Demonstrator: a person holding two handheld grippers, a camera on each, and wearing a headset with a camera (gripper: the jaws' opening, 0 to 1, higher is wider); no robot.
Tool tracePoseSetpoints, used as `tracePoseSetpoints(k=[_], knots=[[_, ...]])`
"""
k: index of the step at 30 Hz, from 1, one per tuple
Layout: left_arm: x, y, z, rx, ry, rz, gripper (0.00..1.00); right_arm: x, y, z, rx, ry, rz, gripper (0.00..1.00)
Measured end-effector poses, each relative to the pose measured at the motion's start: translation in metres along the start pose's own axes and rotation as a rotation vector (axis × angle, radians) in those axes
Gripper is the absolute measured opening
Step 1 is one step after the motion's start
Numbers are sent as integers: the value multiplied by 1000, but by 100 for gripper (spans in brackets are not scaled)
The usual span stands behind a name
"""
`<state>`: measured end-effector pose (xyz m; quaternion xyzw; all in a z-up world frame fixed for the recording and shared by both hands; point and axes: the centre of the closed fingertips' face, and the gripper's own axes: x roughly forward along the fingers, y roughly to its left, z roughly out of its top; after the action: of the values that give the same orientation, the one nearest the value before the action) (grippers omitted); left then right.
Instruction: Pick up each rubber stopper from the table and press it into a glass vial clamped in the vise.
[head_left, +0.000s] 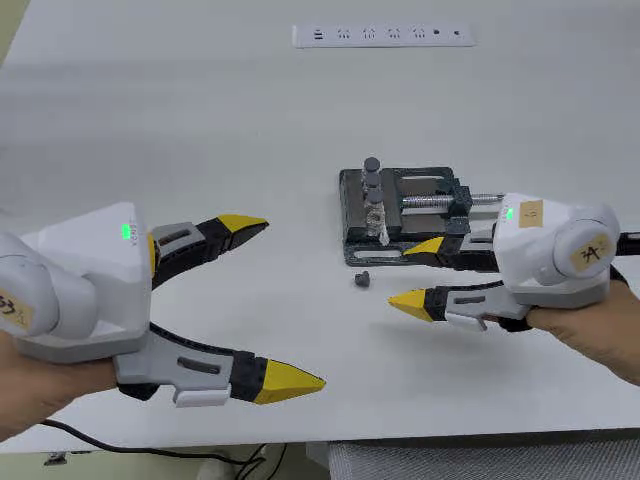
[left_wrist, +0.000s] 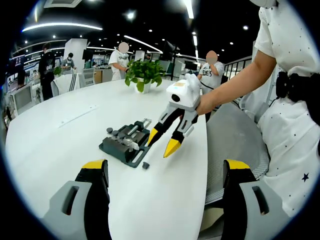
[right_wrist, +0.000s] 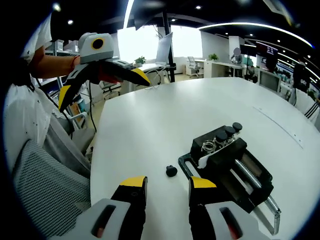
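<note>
Jaws apart, the right gripper hovers near a small dark rubber stopper just before the black metal vise; the left gripper hangs spread, well away. Off-centre pinching could flick it aside.

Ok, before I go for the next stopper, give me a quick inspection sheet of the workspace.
Surface: white table, no spills seen.
Job's things: vise holds a row of glass vials; the far ones carry dark stoppers, the near one looks uncapped. One loose rubber stopper lies beside the vise.
Clutter: power strip at the far edge; potted plant further along.
Grippers: left tongs open, empty, away from the vise; right tongs open, empty, near the loose stopper, not touching.
Cables: dark cable at the near table edge.
Surroundings: open office, people standing beyond, mesh chair.
</note>
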<state>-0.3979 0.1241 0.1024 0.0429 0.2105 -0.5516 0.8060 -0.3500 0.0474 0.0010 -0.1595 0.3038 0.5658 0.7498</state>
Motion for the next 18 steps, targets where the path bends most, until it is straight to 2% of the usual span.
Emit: tracePoseSetpoints(k=[8, 18], knots=[[1, 1, 0, -8, 0, 1, 94, 20, -1, 2, -41, 28, 31, 20], [0, 4, -2, -19, 0, 10, 94, 35, -2, -3, -83, 60, 70, 15]])
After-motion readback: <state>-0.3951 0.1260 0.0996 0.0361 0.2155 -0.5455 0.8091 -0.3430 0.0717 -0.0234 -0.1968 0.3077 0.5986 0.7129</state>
